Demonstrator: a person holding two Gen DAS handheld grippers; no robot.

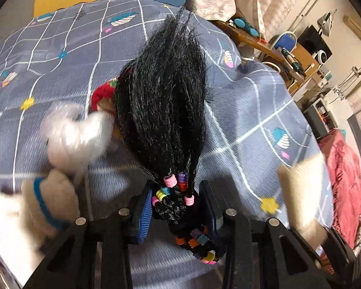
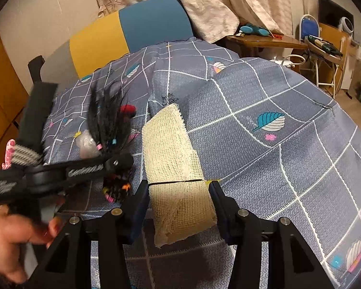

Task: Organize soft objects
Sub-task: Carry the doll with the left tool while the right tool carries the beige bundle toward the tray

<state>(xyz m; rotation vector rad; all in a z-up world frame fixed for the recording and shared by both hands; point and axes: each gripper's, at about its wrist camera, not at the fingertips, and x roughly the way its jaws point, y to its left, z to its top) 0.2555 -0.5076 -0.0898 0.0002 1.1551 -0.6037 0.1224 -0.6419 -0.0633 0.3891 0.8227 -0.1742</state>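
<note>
Gripping hairpiece [image 1: 161, 110], gauze roll [image 2: 173, 168].

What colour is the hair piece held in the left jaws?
Black hair piece with multicoloured beads, clearest in the left wrist view.

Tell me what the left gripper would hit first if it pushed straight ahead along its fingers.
The left gripper, shut on the black hair bundle, points along that hair across the grid-patterned bedspread. Beyond the hair tips, the bedspread's rise looks like the first contact, though depth is unclear.
</note>
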